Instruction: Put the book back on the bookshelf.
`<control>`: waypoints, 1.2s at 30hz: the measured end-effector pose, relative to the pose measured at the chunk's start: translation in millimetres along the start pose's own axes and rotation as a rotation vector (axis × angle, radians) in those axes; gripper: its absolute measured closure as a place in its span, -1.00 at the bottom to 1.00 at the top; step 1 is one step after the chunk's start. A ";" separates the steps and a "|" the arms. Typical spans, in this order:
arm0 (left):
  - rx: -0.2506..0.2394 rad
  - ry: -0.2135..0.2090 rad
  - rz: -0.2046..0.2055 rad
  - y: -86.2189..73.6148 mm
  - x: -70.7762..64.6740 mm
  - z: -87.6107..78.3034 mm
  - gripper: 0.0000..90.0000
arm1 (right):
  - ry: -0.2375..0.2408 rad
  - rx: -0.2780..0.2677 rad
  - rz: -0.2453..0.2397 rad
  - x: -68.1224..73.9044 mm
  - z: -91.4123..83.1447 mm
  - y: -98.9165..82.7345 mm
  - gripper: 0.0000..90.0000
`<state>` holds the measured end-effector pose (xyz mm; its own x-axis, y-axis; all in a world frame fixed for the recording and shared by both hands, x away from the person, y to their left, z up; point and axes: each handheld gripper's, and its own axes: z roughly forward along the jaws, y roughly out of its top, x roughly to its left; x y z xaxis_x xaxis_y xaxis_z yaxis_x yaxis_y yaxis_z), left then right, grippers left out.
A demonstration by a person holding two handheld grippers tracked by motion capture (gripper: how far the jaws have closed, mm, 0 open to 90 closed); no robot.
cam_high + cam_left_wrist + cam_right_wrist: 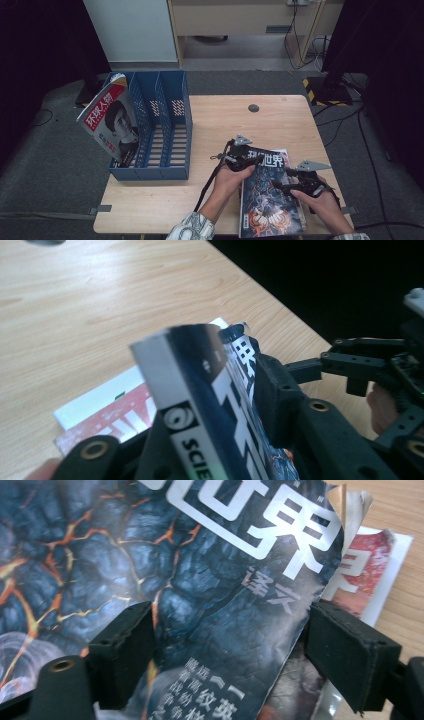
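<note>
Clamping the dark magazine (200,400), left hand-held gripper (241,156); right hand-held gripper (230,650) gapes.

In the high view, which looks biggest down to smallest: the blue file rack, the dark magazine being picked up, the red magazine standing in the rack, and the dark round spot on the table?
1. Blue file rack
2. Dark magazine
3. Red magazine, not far behind the dark one; it sits farther from the camera, so that order is unsure
4. Dark round spot
</note>
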<state>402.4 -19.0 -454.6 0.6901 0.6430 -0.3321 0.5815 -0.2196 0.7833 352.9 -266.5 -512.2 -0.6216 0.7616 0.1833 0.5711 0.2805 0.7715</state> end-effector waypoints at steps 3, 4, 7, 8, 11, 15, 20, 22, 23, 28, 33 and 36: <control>-0.008 -0.003 0.013 2.7 -4.4 -1.7 0.66 | 0.004 -0.018 0.008 -3.5 -0.8 0.6 -0.65; -0.012 -0.003 0.017 3.5 -6.3 -2.0 0.67 | 0.005 -0.021 0.010 -3.9 -0.9 0.6 -0.68; -0.024 -0.012 0.044 6.4 -11.1 -4.2 0.70 | 0.021 -0.027 0.013 -5.8 -1.7 1.6 -0.76; -0.028 -0.016 0.055 7.6 -12.8 -4.9 0.70 | 0.032 -0.030 0.011 -7.1 -2.2 2.1 -0.78; -0.031 -0.020 0.094 11.9 -17.9 -8.1 0.72 | 0.061 -0.040 0.014 -9.8 -3.5 2.9 -0.81; -0.047 -0.032 0.155 18.3 -24.4 -14.3 0.73 | 0.110 -0.059 0.022 -13.1 -4.6 4.0 -0.83; -0.059 -0.036 0.179 23.3 -26.7 -19.3 0.75 | 0.161 -0.078 0.018 -15.2 -2.1 7.9 -0.81; -0.060 -0.043 0.177 24.4 -26.2 -20.4 0.76 | 0.181 -0.071 0.011 -15.1 -0.9 8.0 -0.79; -0.059 -0.045 0.179 24.9 -26.2 -20.5 0.76 | 0.188 -0.069 0.008 -15.4 0.2 8.1 -0.79; -0.061 -0.053 0.188 26.8 -27.6 -20.7 0.78 | 0.238 -0.045 -0.003 -15.8 5.3 9.3 -0.80; -0.067 -0.061 0.188 27.5 -28.8 -21.1 0.79 | 0.256 -0.037 -0.009 -16.1 5.9 7.6 -0.76; -0.067 -0.065 0.191 27.8 -28.1 -21.9 0.79 | 0.255 -0.038 -0.013 -16.3 4.4 7.8 -0.71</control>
<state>389.8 -27.1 -411.9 0.8126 0.5453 -0.2057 0.4089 -0.2820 0.8679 369.8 -274.2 -511.9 -0.7466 0.5845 0.3178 0.5450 0.2633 0.7960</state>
